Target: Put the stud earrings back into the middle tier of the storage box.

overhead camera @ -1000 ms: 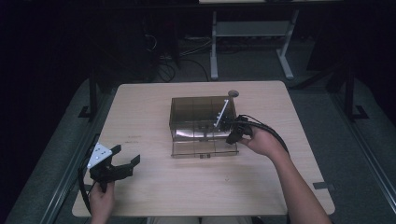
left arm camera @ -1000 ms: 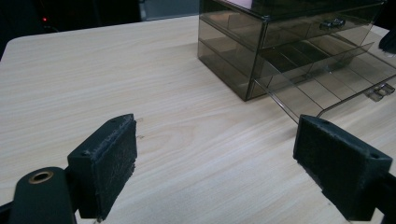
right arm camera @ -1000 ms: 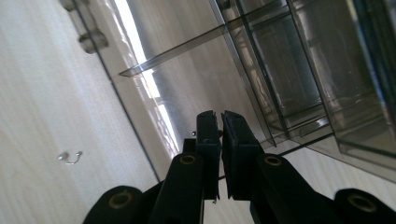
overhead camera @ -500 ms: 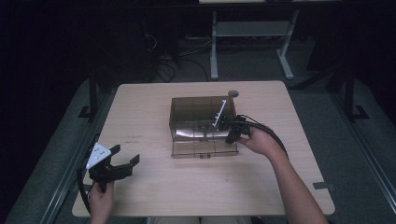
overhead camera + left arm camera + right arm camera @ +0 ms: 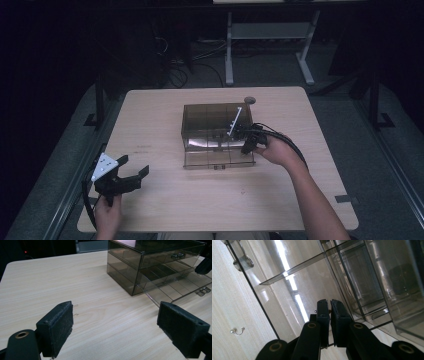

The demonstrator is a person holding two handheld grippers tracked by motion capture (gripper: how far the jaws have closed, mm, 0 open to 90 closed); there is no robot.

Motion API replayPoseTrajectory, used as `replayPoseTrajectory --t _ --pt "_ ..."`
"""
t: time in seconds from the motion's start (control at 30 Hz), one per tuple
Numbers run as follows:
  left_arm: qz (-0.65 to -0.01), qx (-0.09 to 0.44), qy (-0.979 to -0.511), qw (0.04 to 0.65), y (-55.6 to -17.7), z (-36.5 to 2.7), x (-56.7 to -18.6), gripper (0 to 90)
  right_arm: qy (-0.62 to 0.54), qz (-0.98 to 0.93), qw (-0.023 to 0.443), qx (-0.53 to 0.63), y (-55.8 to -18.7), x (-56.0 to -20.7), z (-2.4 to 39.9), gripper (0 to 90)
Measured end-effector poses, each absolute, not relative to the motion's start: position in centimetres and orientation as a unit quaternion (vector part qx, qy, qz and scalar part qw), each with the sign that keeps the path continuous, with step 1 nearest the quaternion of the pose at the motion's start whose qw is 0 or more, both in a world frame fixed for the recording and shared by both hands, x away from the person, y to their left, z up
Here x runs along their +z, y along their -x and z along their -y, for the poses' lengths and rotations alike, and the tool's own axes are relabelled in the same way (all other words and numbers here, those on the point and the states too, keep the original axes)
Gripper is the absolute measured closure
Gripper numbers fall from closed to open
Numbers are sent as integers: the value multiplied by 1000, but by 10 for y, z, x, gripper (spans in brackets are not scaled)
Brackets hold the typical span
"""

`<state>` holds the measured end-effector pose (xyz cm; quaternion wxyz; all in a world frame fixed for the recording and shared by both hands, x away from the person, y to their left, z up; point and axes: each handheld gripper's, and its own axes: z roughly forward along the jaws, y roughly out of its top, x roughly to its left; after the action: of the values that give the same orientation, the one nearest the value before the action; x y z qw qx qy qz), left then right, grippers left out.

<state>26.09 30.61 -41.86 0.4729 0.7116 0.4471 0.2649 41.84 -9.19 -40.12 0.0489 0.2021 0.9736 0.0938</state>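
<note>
Right gripper (image 5: 248,141), jaws pinched closed on something tiny, hangs over the pulled-out drawer of the smoky transparent plastic drawer box (image 5: 210,131) at frame centre; lower inside a compartment before releasing; left gripper (image 5: 131,171) idles open, lower left.

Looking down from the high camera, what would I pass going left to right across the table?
Left gripper with its grey plate, held open over bare table → smoky clear drawer box with its bottom drawer pulled out → right gripper, shut, at the drawer's right end → the person's right hand.
</note>
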Motion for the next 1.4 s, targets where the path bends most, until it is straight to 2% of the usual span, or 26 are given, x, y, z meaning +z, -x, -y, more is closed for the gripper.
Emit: replayPoseTrajectory --t 0.57,1.4 --pt "-449 265 -710 473 -260 -307 -418 129 -206 -971 40 116 -414 -393 98 812" --pt "-451 265 -707 475 -260 -307 -418 129 -188 -968 34 162 -378 -368 117 752"
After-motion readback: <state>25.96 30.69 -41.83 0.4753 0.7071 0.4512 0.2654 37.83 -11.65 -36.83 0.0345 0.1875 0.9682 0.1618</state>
